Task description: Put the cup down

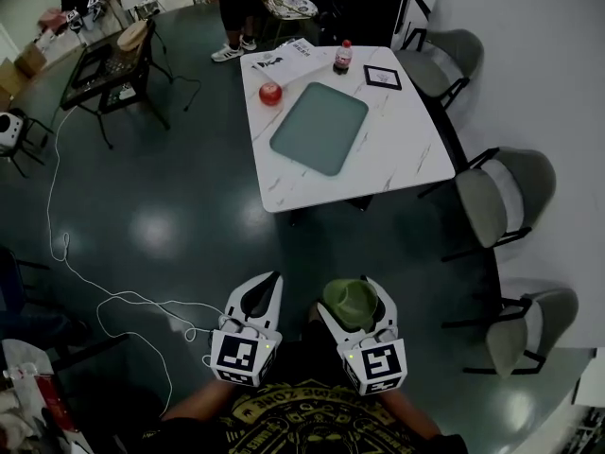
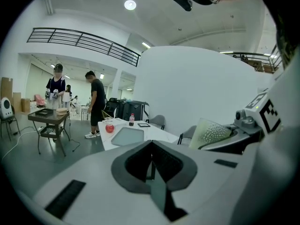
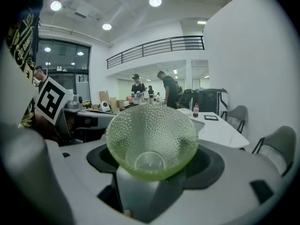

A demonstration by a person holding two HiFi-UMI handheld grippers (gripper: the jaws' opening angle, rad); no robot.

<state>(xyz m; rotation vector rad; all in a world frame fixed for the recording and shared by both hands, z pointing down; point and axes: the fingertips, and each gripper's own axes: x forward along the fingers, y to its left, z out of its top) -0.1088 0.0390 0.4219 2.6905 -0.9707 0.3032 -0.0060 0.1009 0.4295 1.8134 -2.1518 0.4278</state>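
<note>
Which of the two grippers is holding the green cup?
The right gripper: its jaws clamp the green cup, while the left gripper has its jaws together, empty.

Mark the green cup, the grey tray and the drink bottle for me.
green cup (image 3: 151,135): right gripper view, on its dimpled inner wall.
grey tray (image 1: 319,127): head view, on the bare middle of its surface.
drink bottle (image 1: 342,60): head view, on its dark body below the red cap.

We see bright round ceiling lamps (image 3: 155,2), soft glare on the dark floor (image 1: 156,230), and fisheye bending with black corners in both gripper views.
</note>
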